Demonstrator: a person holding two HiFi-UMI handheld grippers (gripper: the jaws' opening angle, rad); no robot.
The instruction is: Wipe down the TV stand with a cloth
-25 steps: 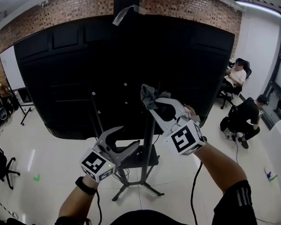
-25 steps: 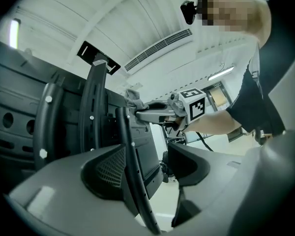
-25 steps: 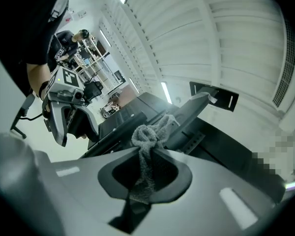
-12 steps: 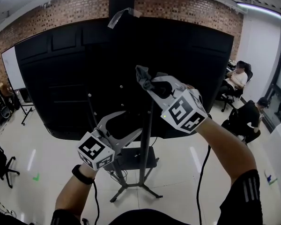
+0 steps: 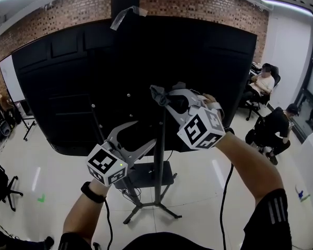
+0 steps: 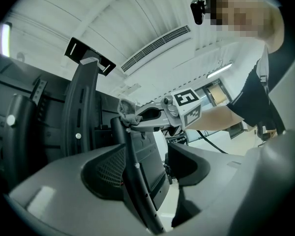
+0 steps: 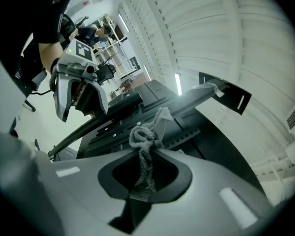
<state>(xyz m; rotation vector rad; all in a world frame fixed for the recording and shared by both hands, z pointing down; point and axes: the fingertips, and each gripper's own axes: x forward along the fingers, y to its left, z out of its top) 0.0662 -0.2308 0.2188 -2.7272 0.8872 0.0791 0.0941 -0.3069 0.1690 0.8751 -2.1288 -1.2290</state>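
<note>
Grey cloth (image 5: 157, 94), clamped in your right gripper (image 5: 166, 99), sits high against the upright post (image 5: 159, 139) of the TV stand (image 5: 148, 175) — its length runs downward, where your left gripper (image 5: 146, 134) hangs, jaws apart.

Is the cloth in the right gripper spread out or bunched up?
Bunched up. The cloth is a twisted wad pinched between the shut jaws of the right gripper, with a knot poking past their tips.

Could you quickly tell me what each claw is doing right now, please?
Left claw: open, stand pole between its jaws.
Right claw: closed on the cloth.
</note>
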